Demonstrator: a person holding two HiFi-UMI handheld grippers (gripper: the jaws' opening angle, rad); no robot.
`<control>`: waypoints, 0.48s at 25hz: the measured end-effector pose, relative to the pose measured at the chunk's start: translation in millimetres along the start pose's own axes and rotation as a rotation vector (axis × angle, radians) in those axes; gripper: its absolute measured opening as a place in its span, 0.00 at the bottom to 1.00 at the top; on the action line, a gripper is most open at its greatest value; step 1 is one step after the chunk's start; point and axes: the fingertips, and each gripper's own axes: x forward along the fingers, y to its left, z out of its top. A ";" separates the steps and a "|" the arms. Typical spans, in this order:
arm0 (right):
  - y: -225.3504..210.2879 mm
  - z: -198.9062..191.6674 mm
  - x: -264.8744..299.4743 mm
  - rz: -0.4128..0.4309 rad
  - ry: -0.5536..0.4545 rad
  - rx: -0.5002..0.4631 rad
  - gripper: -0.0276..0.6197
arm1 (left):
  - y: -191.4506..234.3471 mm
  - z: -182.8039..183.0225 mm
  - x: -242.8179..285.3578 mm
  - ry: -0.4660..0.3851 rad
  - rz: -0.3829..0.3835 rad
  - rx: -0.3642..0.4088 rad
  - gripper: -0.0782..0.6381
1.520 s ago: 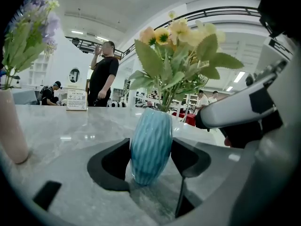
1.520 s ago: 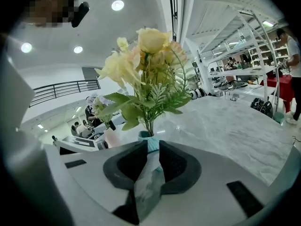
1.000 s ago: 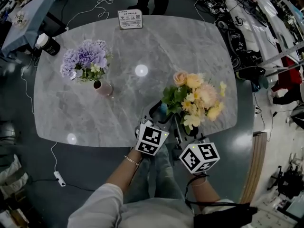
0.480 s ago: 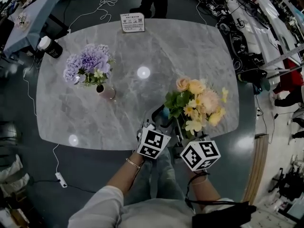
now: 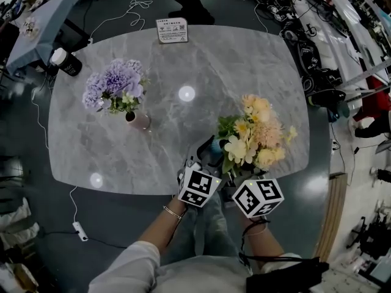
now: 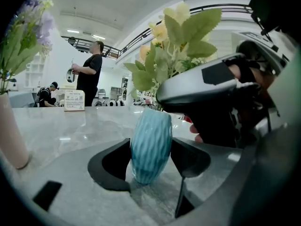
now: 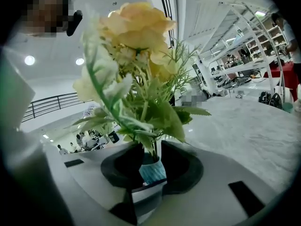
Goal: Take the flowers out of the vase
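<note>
Grey marble table (image 5: 232,66), seen from above. At lower centre of the head view, near the table's near edge, stands the blue vase (image 6: 150,145), ribbed and upright on the tabletop. The left gripper (image 6: 150,160) has its two dark jaws closed in on the vase's lower body, one pressed to each side. The flowers (image 7: 136,36) are a yellow and peach bunch with green leaves; in the head view they lean toward the right of the frame. Their stems run down into the vase mouth. The right gripper (image 7: 149,161) is clamped on those stems just above the rim, with only a narrow gap between its jaws, filled by stems and leaves. Upper left of the head view: a purple bouquet (image 5: 113,83) in a pink vase (image 5: 139,121), well apart from the grippers. A small printed card (image 5: 171,29) stands at the table's far edge.
</note>
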 end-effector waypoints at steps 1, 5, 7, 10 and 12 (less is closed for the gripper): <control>-0.2 0.1 0.7 0.001 -0.001 0.000 0.17 | -0.2 -0.3 0.2 0.000 0.001 0.000 0.49; 2.0 0.6 3.2 0.009 -0.007 0.001 0.17 | -0.3 0.3 -0.7 0.002 0.005 0.004 0.49; 5.8 0.9 3.1 0.013 -0.009 0.000 0.17 | 0.1 2.3 -3.8 0.003 0.006 0.010 0.49; 7.2 1.2 3.0 0.015 -0.010 -0.009 0.16 | -0.8 0.0 -5.0 0.009 0.007 0.015 0.49; 3.9 0.2 4.3 0.016 -0.009 -0.021 0.15 | -0.8 -1.9 -2.3 0.009 0.008 0.019 0.49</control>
